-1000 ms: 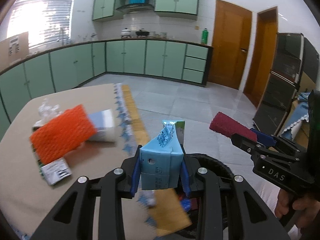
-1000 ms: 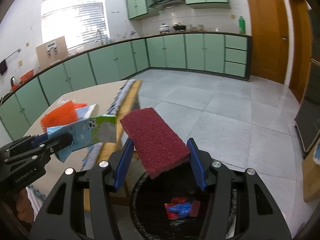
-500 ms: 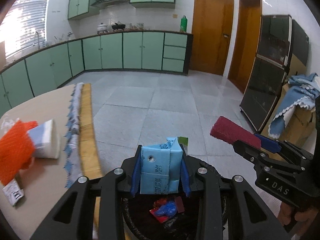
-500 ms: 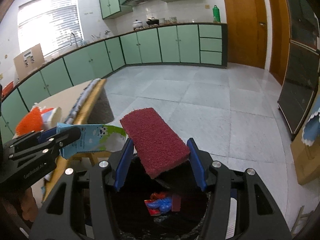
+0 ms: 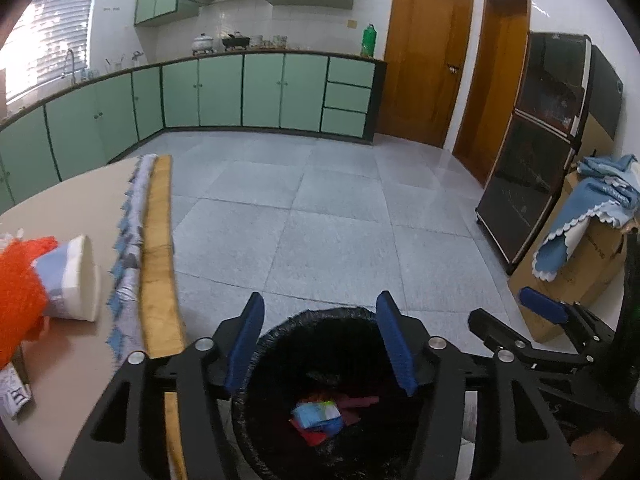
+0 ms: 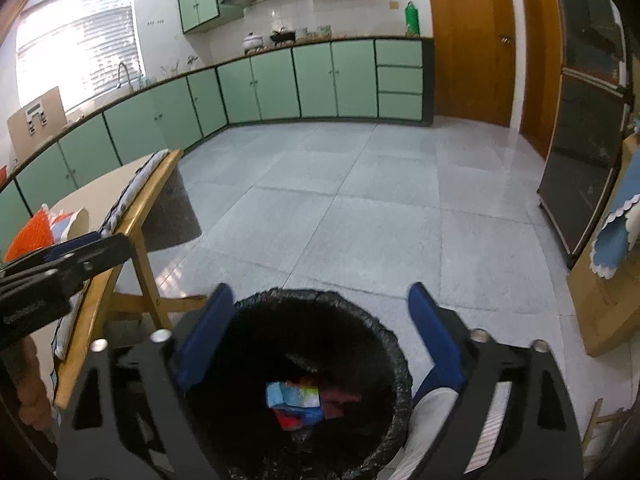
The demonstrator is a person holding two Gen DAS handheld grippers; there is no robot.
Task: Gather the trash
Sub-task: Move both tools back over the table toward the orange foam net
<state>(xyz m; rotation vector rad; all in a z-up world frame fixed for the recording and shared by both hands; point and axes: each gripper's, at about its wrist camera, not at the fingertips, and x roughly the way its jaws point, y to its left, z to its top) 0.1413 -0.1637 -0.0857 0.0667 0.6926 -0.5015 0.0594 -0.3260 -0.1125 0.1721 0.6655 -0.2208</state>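
Note:
My left gripper (image 5: 320, 304) hangs over a black-lined trash bin (image 5: 344, 312), jaws opening, nothing between them. A light blue carton (image 5: 316, 416) and a maroon scouring pad (image 5: 358, 401) lie at the bin's bottom on other scraps. My right gripper (image 6: 320, 300) is over the same bin (image 6: 280, 294), jaws opening wide and empty; below it lie the carton (image 6: 294, 396) and the pad (image 6: 340, 398). Each gripper shows in the other's view: the right gripper (image 5: 500, 308) at the right, the left gripper (image 6: 92, 248) at the left.
A table (image 5: 60, 208) with a wooden edge stands left of the bin. It bears an orange mesh scrubber (image 5: 20, 300), a tipped paper cup (image 5: 76, 280) and a wrapper (image 5: 12, 392). At the right stand a dark cabinet (image 5: 536, 160) and a cardboard box (image 5: 580, 272) under blue cloth.
Both grippers swung from the table to over the bin, then opened. The blue carton left the left jaws and the maroon pad left the right jaws; both now lie in the bin.

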